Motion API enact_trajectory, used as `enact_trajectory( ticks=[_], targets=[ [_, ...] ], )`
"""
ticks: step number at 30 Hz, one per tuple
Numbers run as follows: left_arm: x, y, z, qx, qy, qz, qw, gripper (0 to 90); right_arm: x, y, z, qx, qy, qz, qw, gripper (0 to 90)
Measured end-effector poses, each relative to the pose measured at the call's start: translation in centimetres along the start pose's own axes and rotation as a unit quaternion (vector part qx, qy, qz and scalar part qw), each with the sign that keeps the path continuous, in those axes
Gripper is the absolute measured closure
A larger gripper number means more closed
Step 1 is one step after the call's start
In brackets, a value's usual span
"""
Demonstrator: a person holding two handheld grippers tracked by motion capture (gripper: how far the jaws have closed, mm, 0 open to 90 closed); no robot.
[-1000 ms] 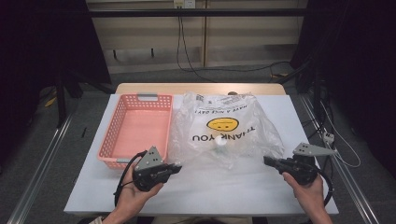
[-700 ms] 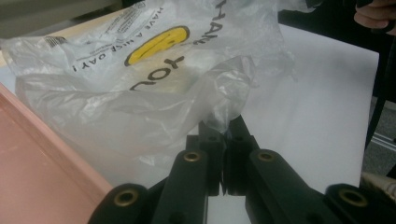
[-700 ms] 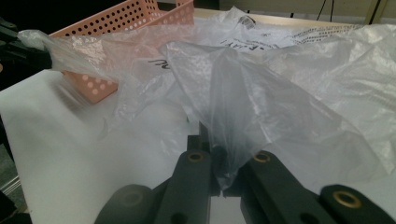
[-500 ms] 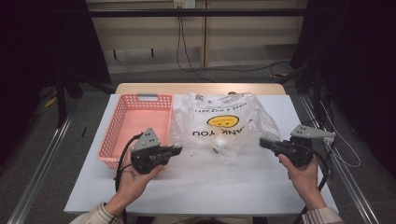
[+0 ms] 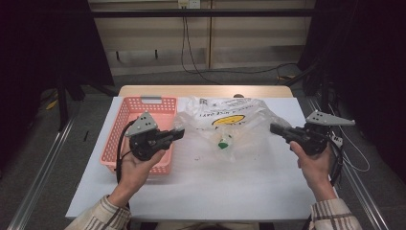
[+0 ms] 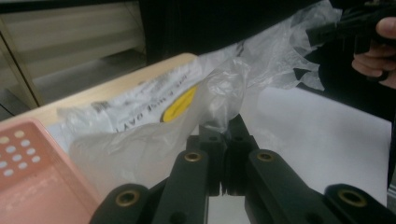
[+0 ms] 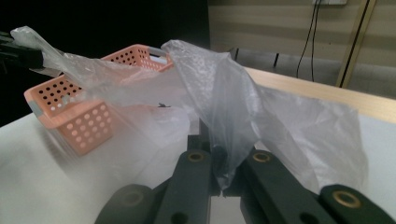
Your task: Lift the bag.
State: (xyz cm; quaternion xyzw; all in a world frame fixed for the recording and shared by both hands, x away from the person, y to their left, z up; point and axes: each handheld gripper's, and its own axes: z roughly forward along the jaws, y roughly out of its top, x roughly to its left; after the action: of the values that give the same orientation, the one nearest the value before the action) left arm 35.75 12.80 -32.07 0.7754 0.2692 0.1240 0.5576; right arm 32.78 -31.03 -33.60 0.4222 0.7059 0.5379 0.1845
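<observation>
From above, my left tongs (image 5: 178, 134) and right tongs (image 5: 275, 128) each pinch an edge of the bag (image 5: 230, 122), stretched over the table (image 5: 239, 191) beside the basket (image 5: 125, 117). My left gripper view shows jaws pressed together on plastic. My right gripper view shows likewise.

A dim workroom with a white-topped table (image 5: 191, 191).
Beige wall panelling (image 5: 158, 43) behind, black cables (image 5: 186, 43) hanging, grey floor (image 5: 43, 143), dark curtains (image 5: 43, 43) at both sides.

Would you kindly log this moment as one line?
left gripper: shut on plastic bag | right gripper: shut on plastic bag | bag: stretched between them, partly lifted | basket: left
</observation>
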Motion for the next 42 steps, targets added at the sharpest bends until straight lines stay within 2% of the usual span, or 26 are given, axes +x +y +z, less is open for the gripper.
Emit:
enact_trajectory(
  ticks=[3,10,15,19,24,27,31,35,37,39,40,42],
  targets=[
    [0.6,1.0,-0.5,-0.015,-0.001,-0.009,0.9998,89.1,-0.1,0.9,-0.2,-0.012,-0.001,-0.002,0.9999,90.0],
    [1.3,3.2,-1.1,-0.042,0.013,-0.008,0.999,89.2,-0.3,2.8,0.1,-0.041,0.003,-0.002,0.9991,90.0],
    [1.8,5.3,-1.5,-0.062,0.03,0.003,0.9976,89.2,-0.2,5.1,-0.1,-0.058,0.003,-0.009,0.9983,90.0],
    [2.4,6.8,-1.3,-0.062,0.043,0.013,0.9971,89.2,-0.2,7.4,-0.2,-0.064,-0.007,-0.021,0.9977,90.0],
    [3.0,8.4,-1.7,-0.077,0.06,0.019,0.995,89.2,-0.1,9.6,-0.3,-0.081,-0.009,-0.028,0.9962,90.0],
    [3.4,9.1,-2.3,-0.085,0.051,0.016,0.9949,89.2,-0.1,10.4,-0.3,-0.09,-0.011,-0.032,0.9954,90.0],
    [4.0,9.8,-3.0,-0.096,0.065,0.013,0.9932,89.3,0.0,11.8,-0.5,-0.097,-0.007,-0.038,0.9946,90.0],
    [4.2,10.6,-3.4,-0.105,0.075,0.017,0.9915,89.3,0.2,13.4,-0.7,-0.099,-0.017,-0.047,0.9938,90.0],
    [4.2,11.2,-3.6,-0.106,0.078,0.021,0.9911,89.3,0.3,14.2,-0.9,-0.103,-0.021,-0.055,0.993,90.0],
    [4.3,11.9,-3.6,-0.118,0.077,0.019,0.9899,89.4,0.5,15.0,-1.0,-0.108,-0.023,-0.056,0.9923,90.0],
    [4.3,12.2,-3.6,-0.115,0.075,0.02,0.9903,89.4,0.5,15.5,-1.0,-0.111,-0.023,-0.057,0.9919,90.0],
    [4.4,13.0,-3.7,-0.12,0.065,0.004,0.9906,89.3,0.5,16.3,-1.0,-0.111,-0.026,-0.063,0.9915,90.0]
  ],
)
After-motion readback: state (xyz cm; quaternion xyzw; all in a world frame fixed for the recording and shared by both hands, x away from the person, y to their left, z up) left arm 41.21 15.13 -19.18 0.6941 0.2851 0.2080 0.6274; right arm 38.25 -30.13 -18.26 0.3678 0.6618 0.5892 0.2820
